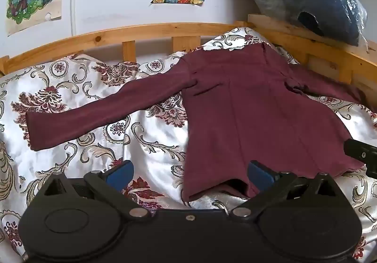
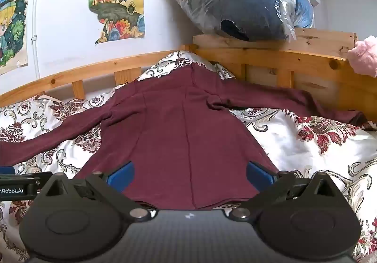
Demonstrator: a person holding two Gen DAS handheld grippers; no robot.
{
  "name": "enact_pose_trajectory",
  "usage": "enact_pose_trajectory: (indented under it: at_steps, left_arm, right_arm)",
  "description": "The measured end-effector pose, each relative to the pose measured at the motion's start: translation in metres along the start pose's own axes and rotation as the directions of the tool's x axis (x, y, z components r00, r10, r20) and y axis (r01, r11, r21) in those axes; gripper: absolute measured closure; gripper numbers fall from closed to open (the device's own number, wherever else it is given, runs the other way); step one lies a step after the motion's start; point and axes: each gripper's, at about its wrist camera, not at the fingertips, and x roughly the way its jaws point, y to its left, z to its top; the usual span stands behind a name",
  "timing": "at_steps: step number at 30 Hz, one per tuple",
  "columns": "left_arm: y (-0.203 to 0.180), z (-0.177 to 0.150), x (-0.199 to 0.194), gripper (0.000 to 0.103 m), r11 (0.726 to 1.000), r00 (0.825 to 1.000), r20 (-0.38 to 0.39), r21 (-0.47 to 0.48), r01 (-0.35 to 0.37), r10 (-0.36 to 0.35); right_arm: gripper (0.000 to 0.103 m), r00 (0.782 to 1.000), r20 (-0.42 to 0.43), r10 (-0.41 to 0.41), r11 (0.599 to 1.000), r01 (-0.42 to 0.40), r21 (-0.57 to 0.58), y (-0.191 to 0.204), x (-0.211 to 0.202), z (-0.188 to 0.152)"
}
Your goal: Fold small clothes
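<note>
A dark red long-sleeved top (image 2: pixel 188 135) lies spread flat on the patterned bedspread (image 2: pixel 306 152), its collar toward the wooden bed rail (image 2: pixel 70 79) at the far edge of the bed and its hem toward the near edge. So its long axis from collar to hem runs from far to near, while both sleeves stretch out sideways, one toward the left edge and one along the rail at the right.

The left gripper (image 1: pixel 189 174) hangs with its fingers spread wide over the hem's left corner, holding nothing. The right gripper (image 2: pixel 189 174) is likewise released, spread over the middle of the hem.

The likely trouble is in the grasp: the bedspread is slick and rumpled, so a pinch at the hem could catch the bedspread together with the top. The hem's left corner already curls up, which could leave only one layer gripped and the fold crooked. The far right sleeve lies against the rail and may drag.
</note>
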Motion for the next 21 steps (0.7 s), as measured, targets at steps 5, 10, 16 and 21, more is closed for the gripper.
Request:
enact_pose_trajectory:
  at_steps: [5, 10, 16, 21]
  left_arm:
    - [0.0005, 0.0001, 0.0001, 0.001, 1.0, 1.0, 0.001, 0.003, 0.001, -0.001]
    - [0.002, 0.0015, -0.0008, 0.001, 1.0, 1.0, 0.001, 0.006, 0.001, -0.001]
    - [0.0015, 0.0015, -0.0004, 0.001, 1.0, 1.0, 0.0, 0.005, 0.0, 0.0]
    - [0.0015, 0.0016, -0.0004, 0.001, 1.0, 1.0, 0.0, 0.004, 0.0, 0.0]
  right_arm:
    - [0.0, 1.0, -0.001, -0.001, 1.0, 0.001, -0.001, -0.0006, -0.0001, 0.0001]
    - [0.0, 1.0, -0.005, -0.002, 1.0, 0.002, -0.003, -0.0002, 0.0013, -0.0003]
    - [0.0, 1.0, -0.007, -0.001, 1.0, 0.001, -0.004, -0.0003, 0.002, -0.0005]
    - [0.0, 1.0, -0.009, -0.001, 1.0, 0.001, -0.004, -0.0004, 0.0025, -0.0007]
